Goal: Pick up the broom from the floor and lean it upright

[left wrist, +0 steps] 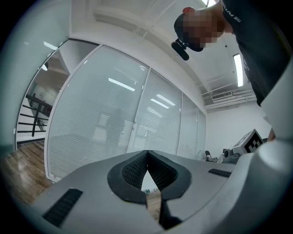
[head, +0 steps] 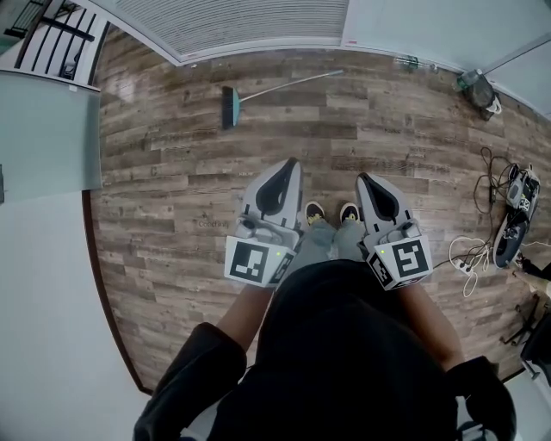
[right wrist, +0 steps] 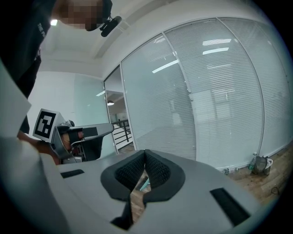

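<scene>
1. The broom [head: 251,97] lies flat on the wood floor [head: 172,198], near the floor's far edge and just in front of the glass wall with blinds [head: 232,21].
2. Its teal head [head: 229,108] is at the left end. Its handle [head: 297,85] runs to the right, roughly along the foot of the wall. No part is raised, so the pick-up is judged not yet begun.
3. The left hand-held gripper [head: 291,164] and the right hand-held gripper [head: 362,178] are held side by side above the person's 2 shoes [head: 314,211], both aimed toward the far edge.
4. Each gripper's own view shows the ribbed pads meeting at the tips with nothing between them, so both are fully closed and empty. This reads as a carrying posture, since the broom is well apart from both tips.
5. Judged requirement: at least 1 gripper must open and come down across the thin handle.
6. The glass wall is the nearest surface for leaning the broom upright.
7. Cables [head: 469,258] lie by the floor's right edge, clear of the direct path.
</scene>
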Tool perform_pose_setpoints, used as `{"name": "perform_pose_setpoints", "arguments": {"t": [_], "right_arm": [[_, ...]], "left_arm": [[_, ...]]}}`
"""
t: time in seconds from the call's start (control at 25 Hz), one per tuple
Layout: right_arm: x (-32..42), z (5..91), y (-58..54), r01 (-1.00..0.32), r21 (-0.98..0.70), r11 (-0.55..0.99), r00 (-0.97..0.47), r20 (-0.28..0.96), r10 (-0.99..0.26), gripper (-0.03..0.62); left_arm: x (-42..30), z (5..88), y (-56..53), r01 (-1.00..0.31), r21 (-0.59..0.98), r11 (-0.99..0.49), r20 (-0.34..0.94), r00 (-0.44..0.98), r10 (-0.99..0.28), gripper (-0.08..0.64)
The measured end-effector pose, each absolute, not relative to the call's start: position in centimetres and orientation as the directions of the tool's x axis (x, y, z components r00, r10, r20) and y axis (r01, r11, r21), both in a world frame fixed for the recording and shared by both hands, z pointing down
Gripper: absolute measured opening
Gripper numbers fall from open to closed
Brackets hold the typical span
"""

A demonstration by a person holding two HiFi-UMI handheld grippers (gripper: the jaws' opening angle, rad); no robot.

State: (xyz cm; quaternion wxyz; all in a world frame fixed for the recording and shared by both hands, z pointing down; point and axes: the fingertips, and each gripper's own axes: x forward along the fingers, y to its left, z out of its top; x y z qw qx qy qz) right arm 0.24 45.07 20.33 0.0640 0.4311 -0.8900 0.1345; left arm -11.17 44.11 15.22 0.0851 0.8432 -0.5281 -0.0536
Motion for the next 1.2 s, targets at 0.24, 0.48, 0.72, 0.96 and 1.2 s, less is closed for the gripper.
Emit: {"name": "perform_pose_setpoints", "arguments": {"t": [0.24,0.48,0.72,0.96,1.2], "right_arm": [[-0.4,20.0,43.9,-0.775,-0.182,0.606,-0.632,0.231,-0.739,0.015],[-0.6,20.4,42.0,-0.764,-0.193,0.616,-0.645,0.236,-0.727,0.015],[0.2,19.6,38.3,-0.750,-0.197,0.631,-0.661,0.198,-0.724,0.015],[3.1,19.4,34.8,-0.757,-0.209,0.619,-0.651,0.164,-0.741,0.015],[7.0,19.3,31.3,-0.774,-0.247,0.582,-0.622,0.131,-0.772,0.015]], "left_arm": [[-12.4,15.4,43.1,-0.891,0.208,-0.403,-0.001,0.412,-0.911,0.017],[-12.8,15.5,41.8,-0.902,0.212,-0.376,0.016,0.388,-0.922,0.017],[-11.9,14.8,38.9,-0.913,0.177,-0.368,0.021,0.378,-0.926,0.017],[-9.4,13.9,35.3,-0.912,0.147,-0.382,0.024,0.390,-0.921,0.017],[-5.5,12.7,31.6,-0.903,0.112,-0.414,0.014,0.418,-0.908,0.017]]}}
